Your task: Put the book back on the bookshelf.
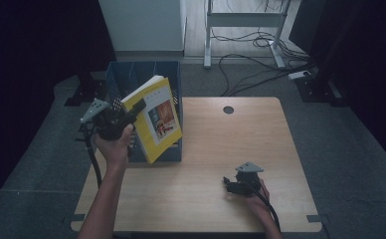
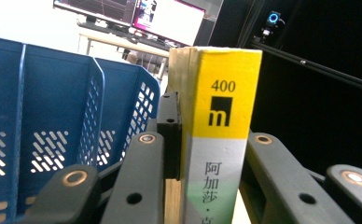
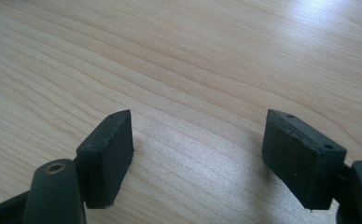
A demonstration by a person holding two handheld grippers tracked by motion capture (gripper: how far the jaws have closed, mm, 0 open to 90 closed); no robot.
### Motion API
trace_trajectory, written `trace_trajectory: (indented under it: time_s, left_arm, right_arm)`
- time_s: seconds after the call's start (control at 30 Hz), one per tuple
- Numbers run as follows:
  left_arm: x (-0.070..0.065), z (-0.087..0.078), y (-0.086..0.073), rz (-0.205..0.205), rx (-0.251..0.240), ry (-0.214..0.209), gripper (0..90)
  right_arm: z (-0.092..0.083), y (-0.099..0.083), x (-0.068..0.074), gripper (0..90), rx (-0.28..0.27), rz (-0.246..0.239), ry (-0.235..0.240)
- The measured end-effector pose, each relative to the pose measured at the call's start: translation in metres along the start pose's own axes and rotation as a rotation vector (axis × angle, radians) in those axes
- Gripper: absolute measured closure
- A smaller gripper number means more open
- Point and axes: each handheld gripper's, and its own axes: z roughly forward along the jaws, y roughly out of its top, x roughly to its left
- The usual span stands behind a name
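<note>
Left gripper (image 1: 137,107) clamped on a thick yellow book (image 1: 156,117), jaws squeezing it at the spine, one pad (image 2: 170,128) flat against the page side and the other hidden behind the cover. Book raised off the table (image 1: 260,149) and tilted, top edge leaning away toward the upper left, lower corner hanging in front of the blue file rack (image 1: 173,79) at the table's far left. From the high view, front cover facing right and up, with a red-orange picture on it; pale page block along the upper edge. From the left gripper view, spine (image 2: 223,93) upright between the jaws, yellow on top with "400" and a black square logo, grey-white below with dark characters. Rack dividers (image 2: 93,112) just beside the book on the left of that view, perforated with slanted slots; whether book and rack touch, not possible to tell. Left hand (image 1: 115,144) wrapped around the gripper handle, forearm coming in from the bottom edge, cable hanging down beside it. Right gripper (image 1: 228,184) resting low near the front right part of the table, well apart from book and rack, held by the right hand (image 1: 255,199). Jaws spread wide with only bare wood between the pads (image 3: 107,156), nothing gripped.
</note>
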Motion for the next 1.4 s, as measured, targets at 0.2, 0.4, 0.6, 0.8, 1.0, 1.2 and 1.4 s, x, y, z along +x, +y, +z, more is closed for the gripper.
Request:
trace_trajectory:
  time_s: [0.2,0.4,0.6,0.8,1.0,1.2,1.4]
  left_arm:
    - [0.0,0.008,0.002,0.007,0.005,0.022,75.6]
    - [0.004,0.014,0.002,0.018,0.021,0.042,75.6]
    - [0.01,0.022,0.001,0.011,0.026,0.078,75.6]
    - [0.015,0.029,0.0,-0.008,0.022,0.104,75.6]
    - [0.018,0.036,-0.003,0.004,0.039,0.132,75.6]
    - [0.022,0.041,-0.004,0.003,0.047,0.151,75.5]
    - [0.027,0.048,-0.007,-0.003,0.061,0.164,75.5]
  right_arm:
    - [0.0,0.0,0.0,24.0,-0.001,0.001,0.0]
    - [0.0,0.0,0.0,24.1,-0.001,0.001,-0.001]
    - [0.0,0.0,0.0,24.1,-0.001,0.001,-0.002]
    - [0.0,0.0,0.0,24.0,-0.001,0.002,-0.002]
    - [0.0,0.0,0.0,24.1,-0.001,0.001,-0.002]
    - [0.0,0.0,0.0,24.1,0.0,0.002,-0.002]
    - [0.0,0.0,0.0,24.0,0.0,0.002,-0.002]
